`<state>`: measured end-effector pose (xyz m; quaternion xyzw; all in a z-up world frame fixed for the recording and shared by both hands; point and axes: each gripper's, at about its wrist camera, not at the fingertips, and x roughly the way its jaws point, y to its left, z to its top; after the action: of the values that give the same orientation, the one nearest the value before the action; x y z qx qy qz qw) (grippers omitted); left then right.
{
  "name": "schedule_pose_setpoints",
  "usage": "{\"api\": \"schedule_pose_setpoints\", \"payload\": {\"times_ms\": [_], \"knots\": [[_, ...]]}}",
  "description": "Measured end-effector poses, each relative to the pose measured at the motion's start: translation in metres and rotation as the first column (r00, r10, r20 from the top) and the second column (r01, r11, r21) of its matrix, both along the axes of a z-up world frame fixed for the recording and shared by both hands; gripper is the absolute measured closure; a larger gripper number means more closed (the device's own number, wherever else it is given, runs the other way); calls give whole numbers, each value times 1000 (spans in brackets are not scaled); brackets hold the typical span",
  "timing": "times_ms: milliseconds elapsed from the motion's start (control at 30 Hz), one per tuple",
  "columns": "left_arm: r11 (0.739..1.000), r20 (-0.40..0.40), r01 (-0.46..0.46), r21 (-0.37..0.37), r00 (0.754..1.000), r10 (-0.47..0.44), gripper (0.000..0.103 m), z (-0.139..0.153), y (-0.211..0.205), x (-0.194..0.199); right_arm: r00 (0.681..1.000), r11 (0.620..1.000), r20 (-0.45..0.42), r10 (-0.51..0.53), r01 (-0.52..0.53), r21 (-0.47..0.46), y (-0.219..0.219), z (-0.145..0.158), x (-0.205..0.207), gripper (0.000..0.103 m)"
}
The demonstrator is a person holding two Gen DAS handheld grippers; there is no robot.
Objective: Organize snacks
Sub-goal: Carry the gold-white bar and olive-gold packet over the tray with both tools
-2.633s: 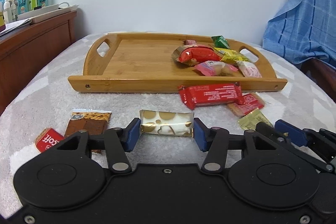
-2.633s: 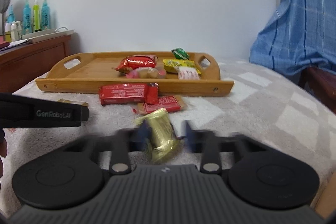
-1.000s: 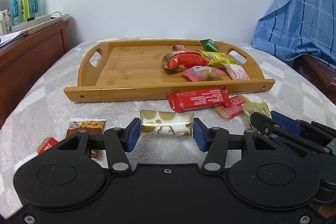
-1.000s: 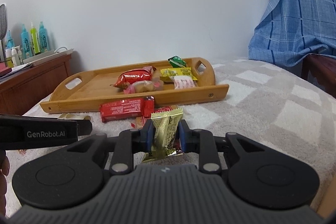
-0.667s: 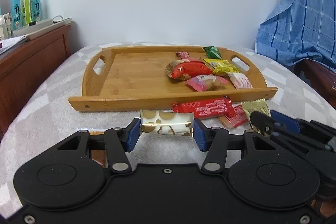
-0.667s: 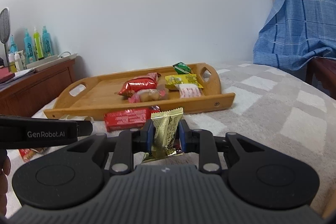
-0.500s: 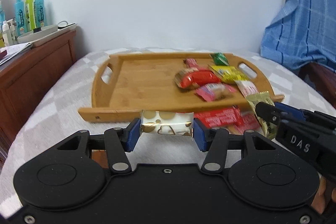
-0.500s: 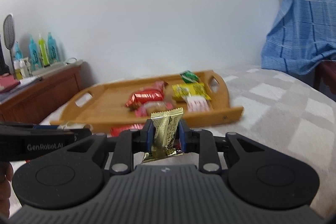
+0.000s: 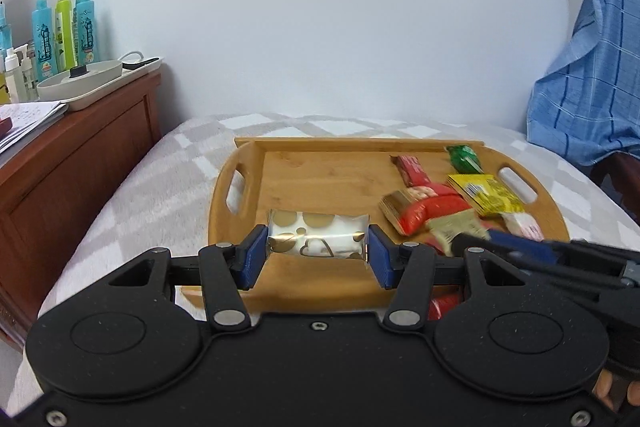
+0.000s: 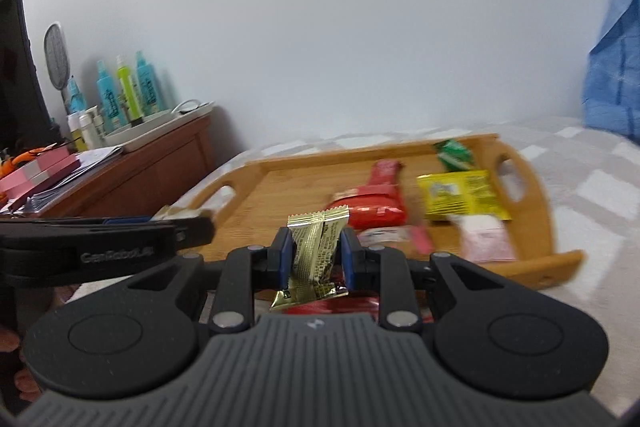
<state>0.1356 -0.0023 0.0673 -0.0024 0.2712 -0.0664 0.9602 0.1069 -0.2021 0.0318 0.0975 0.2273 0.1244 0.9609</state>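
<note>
Left wrist view showed the left gripper (image 9: 317, 254) pinching a white packet with gold dots and hearts (image 9: 316, 240) by its two ends, now carried above the near left floor of the wooden tray (image 9: 222, 195); a second earlier the same packet hung over the checked blanket (image 9: 160, 179), short of the tray's front wall. Right wrist view, blurred by motion, showed the right gripper (image 10: 314, 256) clamped on a gold foil sachet (image 10: 315, 250), held upright, and likewise brought from the blanket to just over the tray's front edge. Several snacks already lay at the tray's right end: a red pouch (image 9: 430, 211), a yellow packet (image 9: 484, 193) and a green sweet (image 9: 463, 158). A red bar (image 10: 344, 304) showed only partly under the right gripper, seemingly outside the tray. Both carries appeared close to their drop points, so release into the tray looked like the next step, with more snacks probably left to collect.
</note>
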Motion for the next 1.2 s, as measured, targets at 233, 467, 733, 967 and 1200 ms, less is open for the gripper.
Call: {"api": "schedule_pose_setpoints", "payload": {"times_ms": [233, 467, 733, 967, 1200], "knots": [[999, -36, -24, -34, 999, 23, 52, -6, 16, 33, 998, 997, 3, 62, -62, -46, 23, -2, 34, 74], [999, -60, -24, -25, 998, 23, 52, -19, 22, 45, 998, 998, -19, 61, -62, -10, 24, -12, 56, 73], [1000, -74, 0, -28, 997, -2, 52, -30, 18, 52, 996, 997, -76, 49, -44, 60, 12, -26, 68, 71], [1000, -100, -2, -16, 995, 0, 51, -40, 13, 57, 995, 996, -84, 51, -44, 82, 11, -30, 70, 68], [1000, -120, -15, -22, 993, 12, 49, -44, 13, 59, 995, 994, -82, 50, -42, 96, 11, -30, 71, 62]]}}
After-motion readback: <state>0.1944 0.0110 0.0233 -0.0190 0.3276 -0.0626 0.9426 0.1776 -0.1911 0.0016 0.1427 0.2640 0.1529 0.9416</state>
